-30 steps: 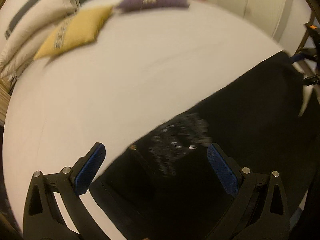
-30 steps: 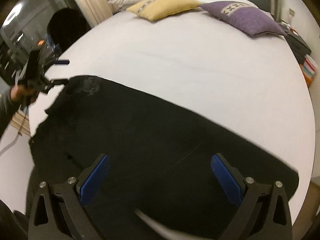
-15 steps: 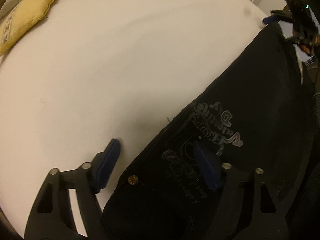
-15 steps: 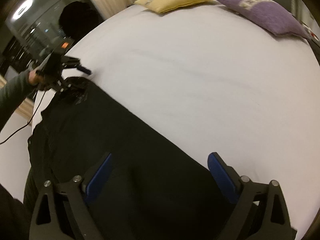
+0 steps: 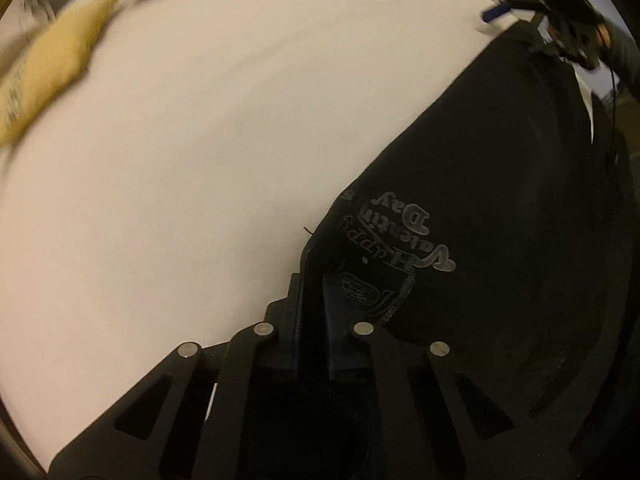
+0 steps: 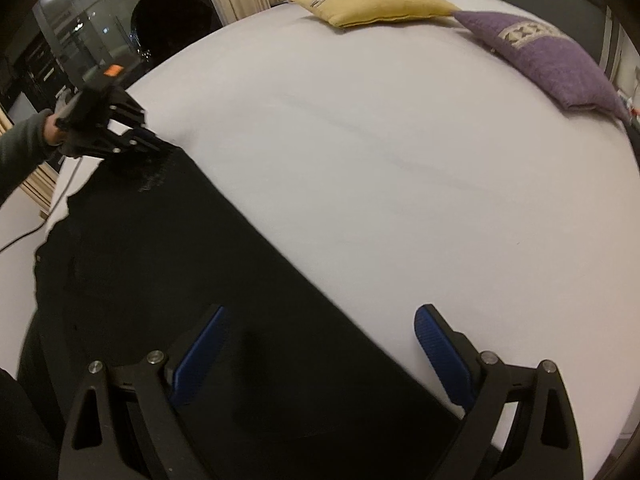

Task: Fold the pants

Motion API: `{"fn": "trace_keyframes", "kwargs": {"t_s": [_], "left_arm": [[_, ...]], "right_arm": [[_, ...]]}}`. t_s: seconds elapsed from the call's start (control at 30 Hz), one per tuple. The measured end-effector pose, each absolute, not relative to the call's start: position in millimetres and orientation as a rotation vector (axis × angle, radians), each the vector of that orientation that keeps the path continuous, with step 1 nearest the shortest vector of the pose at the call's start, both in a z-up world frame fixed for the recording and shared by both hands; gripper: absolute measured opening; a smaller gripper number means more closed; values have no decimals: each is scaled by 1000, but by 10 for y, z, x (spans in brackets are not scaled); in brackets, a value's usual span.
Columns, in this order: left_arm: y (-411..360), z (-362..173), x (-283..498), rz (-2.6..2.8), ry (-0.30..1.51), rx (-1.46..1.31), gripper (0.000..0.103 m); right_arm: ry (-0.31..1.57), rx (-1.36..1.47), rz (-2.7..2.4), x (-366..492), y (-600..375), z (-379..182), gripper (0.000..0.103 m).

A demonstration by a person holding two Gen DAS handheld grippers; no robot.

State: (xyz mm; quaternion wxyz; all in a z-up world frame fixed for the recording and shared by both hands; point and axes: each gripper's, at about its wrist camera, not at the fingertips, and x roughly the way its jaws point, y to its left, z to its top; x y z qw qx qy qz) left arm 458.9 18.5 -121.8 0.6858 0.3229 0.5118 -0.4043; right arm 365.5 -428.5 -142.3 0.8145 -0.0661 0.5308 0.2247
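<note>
Black pants (image 5: pixel 500 200) edge pinched by left gripper (image 5: pixel 314 280), hem hidden, right gripper (image 6: pixel 320 344) spread.

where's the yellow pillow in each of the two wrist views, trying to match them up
Left wrist view: the yellow pillow lies blurred at the upper left edge, on the white bed.
Right wrist view: it sits sharp at top centre, left of the purple pillow.
Shared landmark: the black pants spread on the bed; the left gripper is shut on the end with the printed lettering, seen far left in the right wrist view.
</note>
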Motion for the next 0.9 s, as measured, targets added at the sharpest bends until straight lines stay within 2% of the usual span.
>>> {"fn": "trace_keyframes", "kwargs": {"t_s": [0.13,0.23,0.4,0.73,0.8,0.9], "left_arm": [[265,-1067,4330,-868,1024,739,6],[537,-790,4149,-864,951,748,6],[371,-748,3914,-847,871,769,6],[586,-603,3376,-829,773,758,6],[588,-611,3413,-829,774,748,6],[526,-639,3484,-827,776,751,6]], "right_arm": [[1135,-176,479,3689,-4328,-1450,96],[1148,-216,510,3702,-4233,-1481,90],[1181,-302,572,3732,-4079,-1575,62],[1183,-411,630,3906,-3809,-1593,59],[1205,-446,634,3936,-3747,-1634,44],[1214,-470,641,3945,-3681,-1650,32]]}}
